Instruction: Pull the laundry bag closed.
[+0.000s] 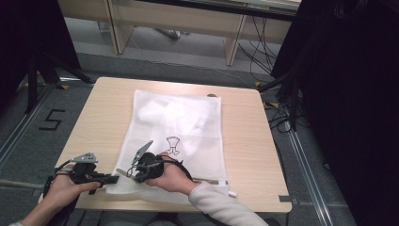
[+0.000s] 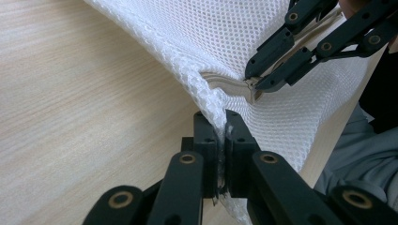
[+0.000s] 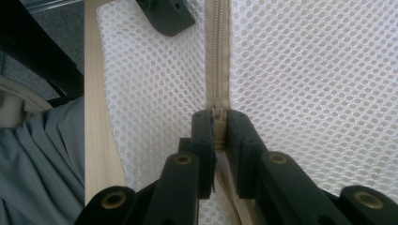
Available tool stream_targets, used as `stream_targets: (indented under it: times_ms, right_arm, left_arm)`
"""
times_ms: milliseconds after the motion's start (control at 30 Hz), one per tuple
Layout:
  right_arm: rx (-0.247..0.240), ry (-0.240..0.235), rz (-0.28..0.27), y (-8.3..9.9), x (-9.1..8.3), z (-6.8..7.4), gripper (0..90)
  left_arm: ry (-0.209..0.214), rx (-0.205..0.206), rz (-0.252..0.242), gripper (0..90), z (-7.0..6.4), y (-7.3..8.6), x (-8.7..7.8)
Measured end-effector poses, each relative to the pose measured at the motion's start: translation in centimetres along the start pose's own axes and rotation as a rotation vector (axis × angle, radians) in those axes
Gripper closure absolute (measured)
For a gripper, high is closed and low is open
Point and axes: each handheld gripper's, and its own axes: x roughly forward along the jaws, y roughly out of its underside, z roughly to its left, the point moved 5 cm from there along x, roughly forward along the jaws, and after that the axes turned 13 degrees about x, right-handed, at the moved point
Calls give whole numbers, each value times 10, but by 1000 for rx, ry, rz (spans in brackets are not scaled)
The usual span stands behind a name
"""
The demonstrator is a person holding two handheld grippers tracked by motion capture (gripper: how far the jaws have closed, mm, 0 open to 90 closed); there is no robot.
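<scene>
On the light wooden table [image 1: 94, 117] lies a white mesh laundry bag [image 1: 179, 117], flat, its long side running away from me and its near end at the table's front edge. Something white and soft shows through the mesh in the far half, and a small black drawing [image 1: 173, 145] sits near the middle of the bag. Along the near end runs a beige zipper [image 3: 217, 51], straight up the middle of the right gripper view.

My right gripper [image 3: 218, 126] has its two black jaws pressed together on the zipper's slider [image 3: 218, 115], which sits caught between the tips; the zipper's teeth lie closed beyond it. In the high view that gripper [image 1: 136, 173] rests low on the bag's near left part, with my hand [image 1: 171, 176] wrapped around it and my pale sleeve [image 1: 221, 207] trailing off toward the bottom right.

My left gripper [image 2: 220, 136] pinches the bag's near left corner, its jaws shut on the bunched mesh edge so that the fabric rises slightly from the wood. Just beyond its tips, in the left gripper view, the tips of the right gripper [image 2: 256, 84] meet at the zipper's end. In the high view the left gripper [image 1: 110, 179] lies at the table's front left, just beside the right one.

Behind the table, on the grey floor [image 1: 188, 61], stands a wooden desk frame [image 1: 179, 23] with cables beside it.
</scene>
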Motion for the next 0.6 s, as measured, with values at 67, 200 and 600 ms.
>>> stream_targets:
  times_ms: [67,200,600]
  right_arm:
    - [-4,-4,0,0,0,0,823]
    - [-3,-5,6,2,-2,0,823]
    - [13,2,22,8,-5,-5,823]
  left_arm:
    - [-3,8,6,851,0,0,0]
    - [-13,5,0,850,0,0,0]
    - [-1,7,-1,848,0,1,0]
